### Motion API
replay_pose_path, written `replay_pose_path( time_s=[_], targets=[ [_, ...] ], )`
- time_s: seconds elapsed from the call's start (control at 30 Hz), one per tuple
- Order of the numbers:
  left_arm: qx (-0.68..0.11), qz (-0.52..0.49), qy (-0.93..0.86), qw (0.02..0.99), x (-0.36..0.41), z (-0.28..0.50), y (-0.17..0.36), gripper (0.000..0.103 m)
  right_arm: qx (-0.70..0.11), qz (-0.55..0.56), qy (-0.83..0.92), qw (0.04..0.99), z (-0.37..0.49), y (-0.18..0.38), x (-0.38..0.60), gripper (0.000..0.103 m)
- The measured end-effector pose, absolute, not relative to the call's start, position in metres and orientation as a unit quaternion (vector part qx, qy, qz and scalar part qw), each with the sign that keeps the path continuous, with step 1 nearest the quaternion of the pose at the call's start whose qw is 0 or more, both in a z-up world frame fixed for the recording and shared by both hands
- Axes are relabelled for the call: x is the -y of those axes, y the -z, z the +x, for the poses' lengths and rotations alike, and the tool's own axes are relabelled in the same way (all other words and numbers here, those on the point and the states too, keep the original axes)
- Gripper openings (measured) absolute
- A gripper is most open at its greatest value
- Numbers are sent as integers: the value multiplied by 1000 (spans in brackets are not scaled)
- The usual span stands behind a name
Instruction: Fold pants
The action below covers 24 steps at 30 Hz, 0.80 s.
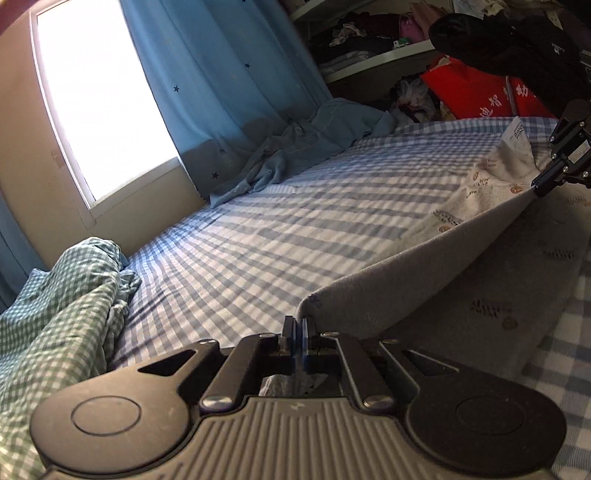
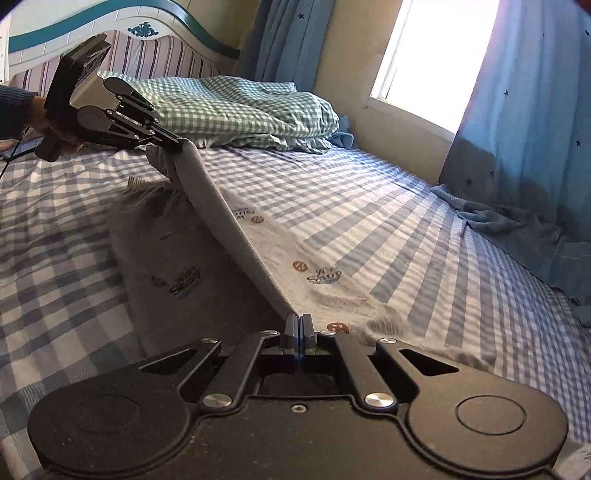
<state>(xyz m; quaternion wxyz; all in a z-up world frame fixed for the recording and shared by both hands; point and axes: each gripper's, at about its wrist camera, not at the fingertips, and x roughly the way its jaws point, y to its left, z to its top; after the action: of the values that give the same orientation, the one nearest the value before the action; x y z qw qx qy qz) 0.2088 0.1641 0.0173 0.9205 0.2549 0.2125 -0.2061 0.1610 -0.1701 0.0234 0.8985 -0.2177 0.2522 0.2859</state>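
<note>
Grey pants (image 1: 413,273) with small printed motifs lie on the blue checked bed sheet (image 1: 258,229). One edge is lifted and stretched taut between both grippers, above the part still lying flat. My left gripper (image 1: 298,325) is shut on one end of that edge; it also shows in the right wrist view (image 2: 181,144). My right gripper (image 2: 299,323) is shut on the other end; it shows at the right in the left wrist view (image 1: 537,186). The pants' pale inner side (image 2: 317,258) faces the window.
A green checked duvet (image 2: 240,110) is bunched by the headboard (image 2: 110,22). A blue garment (image 1: 306,147) lies crumpled at the bed's far edge under the blue curtain (image 1: 221,74). Shelves with clothes (image 1: 369,44) and a red bag (image 1: 476,92) stand beyond the foot.
</note>
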Motion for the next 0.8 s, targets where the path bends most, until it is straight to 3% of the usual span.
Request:
replay_pose_path(
  time_s=[0.2, 0.5, 0.8],
  targets=[
    [-225, 251, 185, 923, -165, 183, 18, 2, -260, -225, -273, 898, 141, 14, 160, 0],
    [-209, 290, 189, 914, -172, 159, 12, 2, -237, -219, -283, 903, 114, -9, 166, 0],
    [-246, 312, 193, 897, -171, 153, 36, 2, -264, -272, -280, 882, 96, 30, 138, 0]
  ],
)
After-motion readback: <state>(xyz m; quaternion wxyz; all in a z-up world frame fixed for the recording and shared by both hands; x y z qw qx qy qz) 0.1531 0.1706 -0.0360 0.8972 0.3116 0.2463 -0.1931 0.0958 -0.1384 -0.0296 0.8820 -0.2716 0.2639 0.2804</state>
